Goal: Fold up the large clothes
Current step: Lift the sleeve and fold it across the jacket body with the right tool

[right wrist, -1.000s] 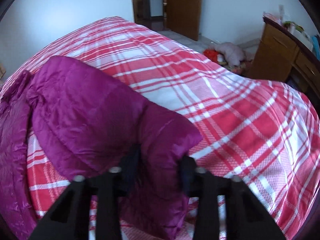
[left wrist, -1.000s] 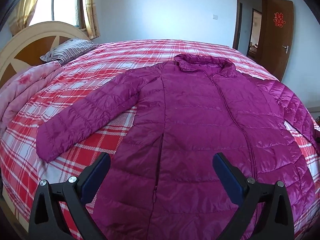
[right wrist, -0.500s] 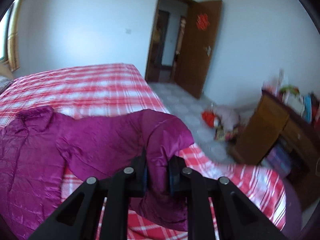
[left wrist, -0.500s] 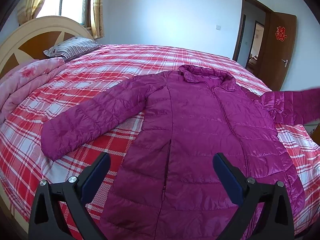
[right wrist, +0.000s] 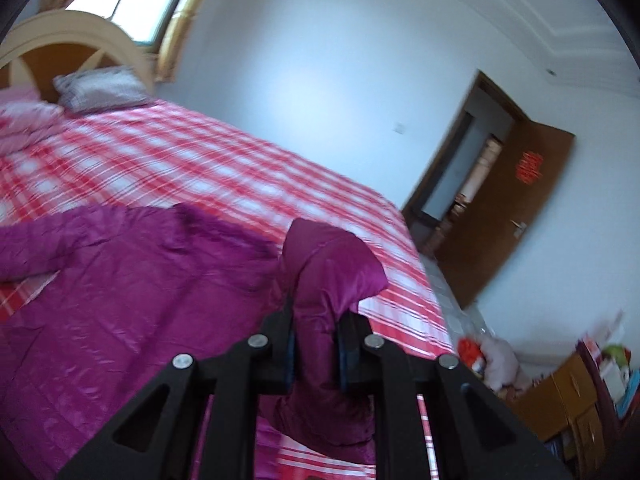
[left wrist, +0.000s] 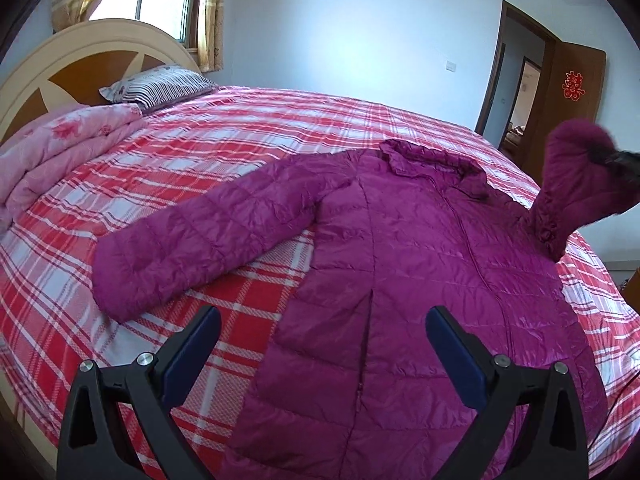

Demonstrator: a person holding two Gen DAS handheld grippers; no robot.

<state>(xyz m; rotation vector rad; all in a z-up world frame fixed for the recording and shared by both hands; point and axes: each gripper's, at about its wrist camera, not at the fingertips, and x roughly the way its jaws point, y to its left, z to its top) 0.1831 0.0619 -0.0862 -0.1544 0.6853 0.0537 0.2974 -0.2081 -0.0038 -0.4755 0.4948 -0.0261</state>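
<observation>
A long magenta quilted jacket (left wrist: 420, 280) lies spread out, front side up, on a bed (left wrist: 240, 128) covered with a red and white checked sheet. Its collar (left wrist: 432, 160) points toward the far side of the bed, and its lower part reaches the near edge, under the left gripper (left wrist: 320, 344). The left gripper hangs above the lower part of the jacket with its two blue-padded fingers (left wrist: 192, 352) wide apart, and nothing is between them. One sleeve (left wrist: 208, 236) lies flat on the sheet, stretched out to the side of the headboard (left wrist: 52, 64). The other sleeve (right wrist: 332, 272) is lifted off the bed: the right gripper (right wrist: 316, 344) is closed on it near the cuff, and the fabric bulges out above the fingers and hangs down below them. In the left wrist view this raised sleeve (left wrist: 572, 192) stands up beside the shoulder of the jacket, and the dark end of the right gripper (left wrist: 620, 160) is blurred there. At the head of the bed there are a striped pillow (left wrist: 156, 88) and a folded pink quilt (left wrist: 60, 144). Behind the bed a brown door (right wrist: 512, 208) stands open, and a wooden cabinet (right wrist: 568, 392) is on the floor beside the bed.
</observation>
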